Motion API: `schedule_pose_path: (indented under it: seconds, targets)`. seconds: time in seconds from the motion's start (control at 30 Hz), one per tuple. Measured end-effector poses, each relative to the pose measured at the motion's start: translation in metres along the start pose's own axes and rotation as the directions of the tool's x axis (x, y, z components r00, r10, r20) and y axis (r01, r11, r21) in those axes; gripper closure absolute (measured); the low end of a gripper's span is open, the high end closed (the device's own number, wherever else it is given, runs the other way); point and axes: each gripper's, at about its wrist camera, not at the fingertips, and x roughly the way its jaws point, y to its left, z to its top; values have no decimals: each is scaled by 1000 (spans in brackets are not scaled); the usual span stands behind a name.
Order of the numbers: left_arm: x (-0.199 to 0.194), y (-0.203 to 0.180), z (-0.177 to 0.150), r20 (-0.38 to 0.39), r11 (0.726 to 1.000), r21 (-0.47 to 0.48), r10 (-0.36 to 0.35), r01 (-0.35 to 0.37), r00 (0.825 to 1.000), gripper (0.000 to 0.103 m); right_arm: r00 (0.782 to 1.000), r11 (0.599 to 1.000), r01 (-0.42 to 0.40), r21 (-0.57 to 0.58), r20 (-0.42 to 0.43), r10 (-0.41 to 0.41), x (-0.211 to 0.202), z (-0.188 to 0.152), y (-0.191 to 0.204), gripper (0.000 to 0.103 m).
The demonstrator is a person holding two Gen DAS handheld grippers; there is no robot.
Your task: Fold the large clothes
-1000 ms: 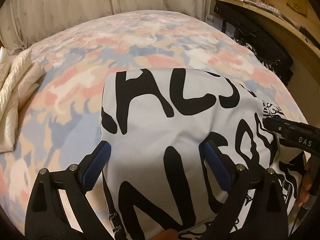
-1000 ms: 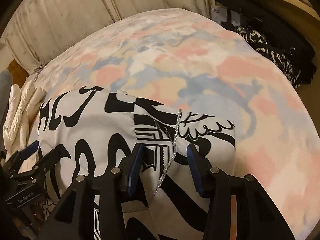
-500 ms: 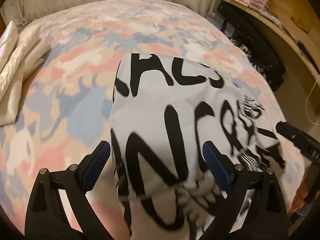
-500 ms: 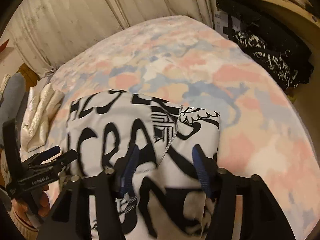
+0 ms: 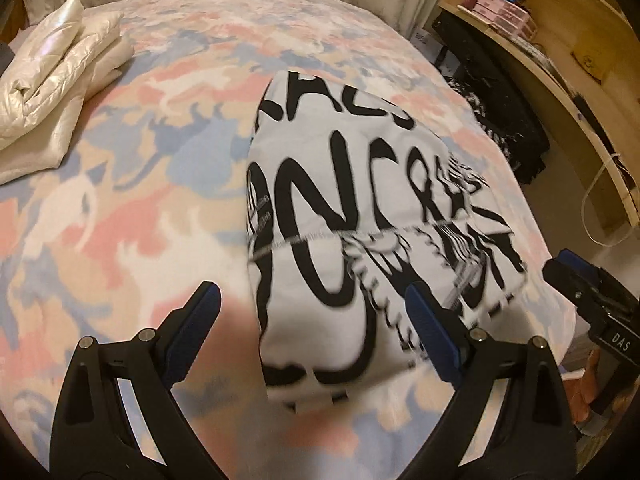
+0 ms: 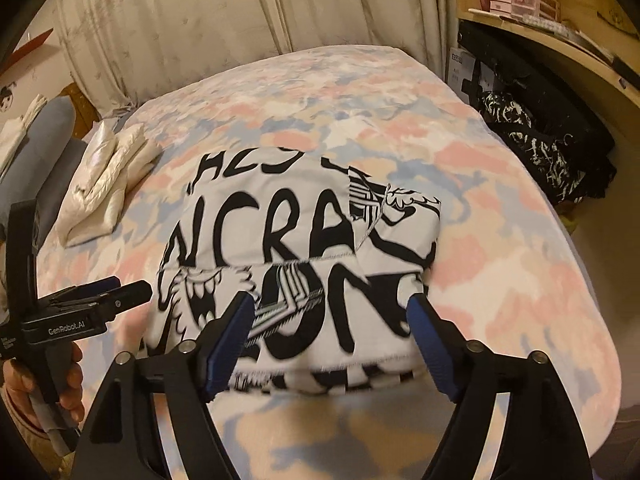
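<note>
A white garment with big black lettering (image 5: 360,216) (image 6: 304,256) lies folded in a compact rectangle on the pastel patterned bed (image 5: 120,208) (image 6: 500,248). My left gripper (image 5: 312,312) hangs above its near left edge with both blue pads spread wide and nothing pinched. My right gripper (image 6: 332,320) is over the garment's near edge; its jaws are opening and the cloth lies loose below them, not gripped. Each gripper also shows from the side in the other's view: the right gripper (image 5: 592,300) and the left gripper (image 6: 100,300), held by a hand (image 6: 24,384).
A folded cream puffy jacket (image 5: 52,80) (image 6: 104,176) sits at the bed's left side. Dark patterned clothes (image 6: 544,148) are piled by the wooden desk (image 5: 560,92) on the right. Curtains (image 6: 200,32) hang behind the bed.
Both grippers have pulled back and risen away from the garment, so more of the bed shows. The right gripper's jaws have spread wider. The garment's near part now lies folded over.
</note>
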Motion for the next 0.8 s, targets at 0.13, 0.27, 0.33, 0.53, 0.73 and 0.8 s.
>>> schedule_pose_path:
  seconds: [0.13, 0.27, 0.33, 0.53, 0.73, 0.8]
  targets:
    - [-18, -7, -14, 10, 999, 26, -24, 23, 1000, 10, 1000, 998, 31, -51, 2, -30, -19, -12, 10, 17]
    - [-30, -14, -21, -6, 997, 28, -73, 73, 997, 10, 999, 996, 47, -71, -16, -48, -32, -21, 13, 16]
    - [-32, -17, -21, -12, 994, 38, -100, 101, 995, 10, 998, 995, 59, -81, -22, -61, -36, -24, 13, 15]
    - [-15, -15, -15, -47, 994, 22, -106, 108, 993, 10, 997, 993, 54, -104, -53, -60, -28, -20, -2, 15]
    - [17, -5, -1, -74, 994, -22, -107, 106, 992, 10, 993, 997, 19, -70, -118, -28, 12, -10, -23, 15]
    - [28, -2, 3, -82, 994, -34, -110, 108, 991, 10, 990, 999, 8, -45, -137, -14, 26, -8, -32, 15]
